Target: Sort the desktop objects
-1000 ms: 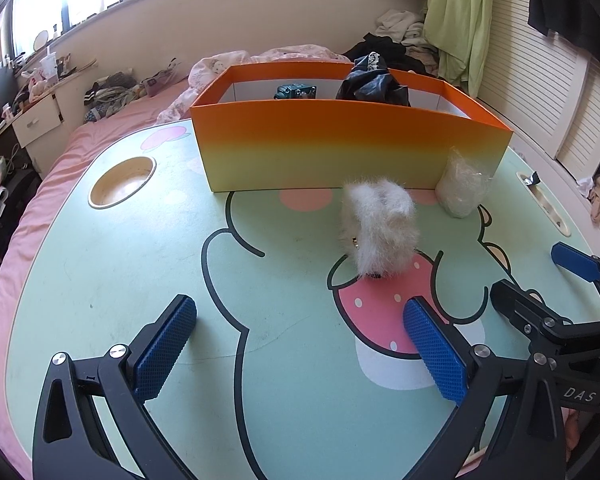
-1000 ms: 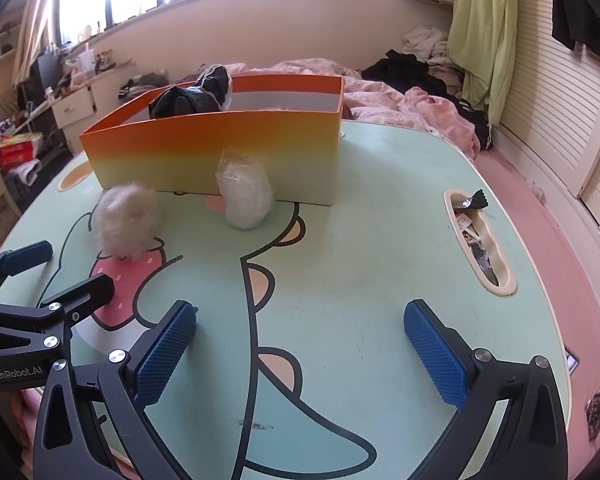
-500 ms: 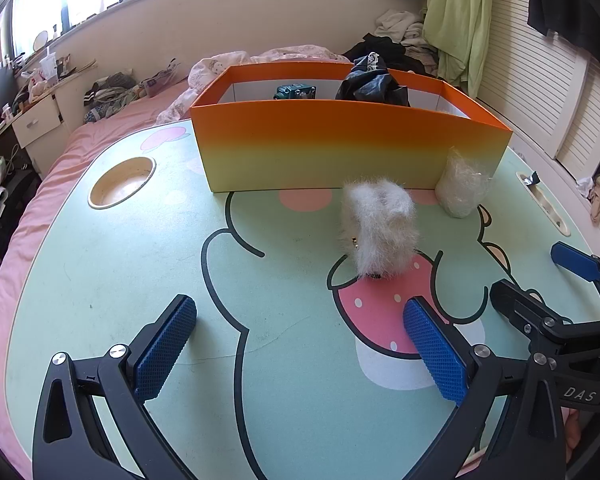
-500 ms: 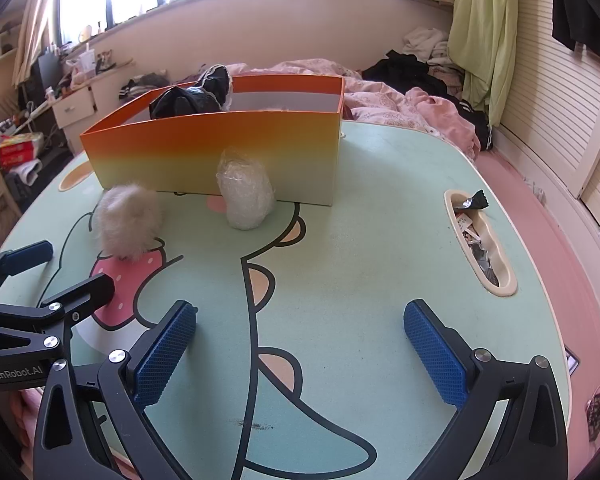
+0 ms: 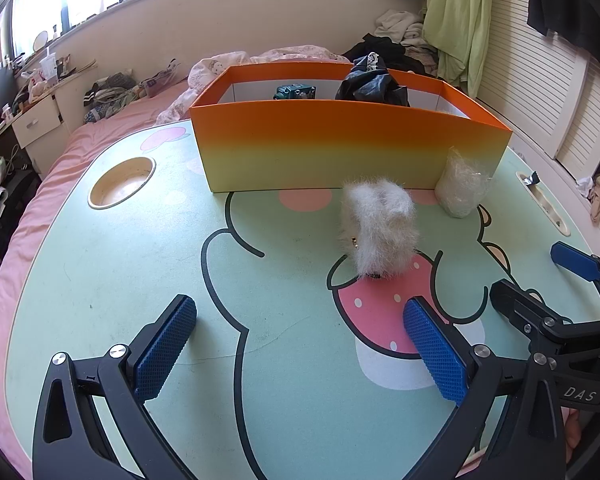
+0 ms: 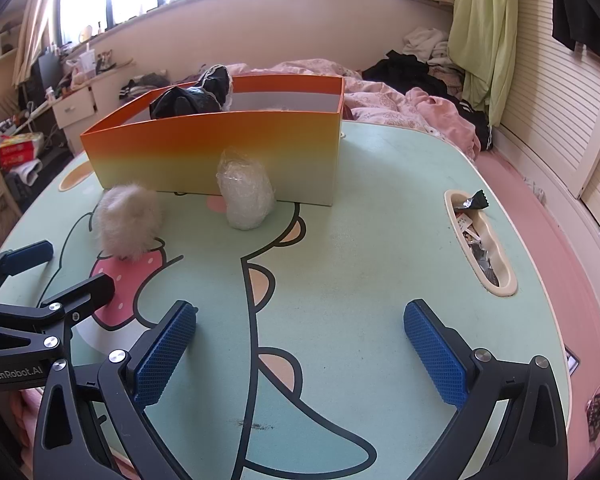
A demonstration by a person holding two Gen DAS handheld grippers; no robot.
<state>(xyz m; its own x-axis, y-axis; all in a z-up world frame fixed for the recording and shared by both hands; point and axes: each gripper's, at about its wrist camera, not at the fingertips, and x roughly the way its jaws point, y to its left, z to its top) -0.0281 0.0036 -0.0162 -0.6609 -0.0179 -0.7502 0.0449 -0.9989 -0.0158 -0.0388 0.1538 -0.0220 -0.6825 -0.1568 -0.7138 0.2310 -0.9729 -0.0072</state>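
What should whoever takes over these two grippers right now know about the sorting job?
Left gripper: open, empty, low over the table.
Right gripper: open, empty, beside it.
Orange box: at the table's far side; a black bag and a teal object are already inside.
Left to sort: the white furry item on the strawberry print, and the clear plastic bundle right in front of the box wall.
Suggested: the left gripper is nearer the furry item, the right nearer the bundle.

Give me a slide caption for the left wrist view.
Open left claw faces a furry white pouch and clear bag before the orange box.
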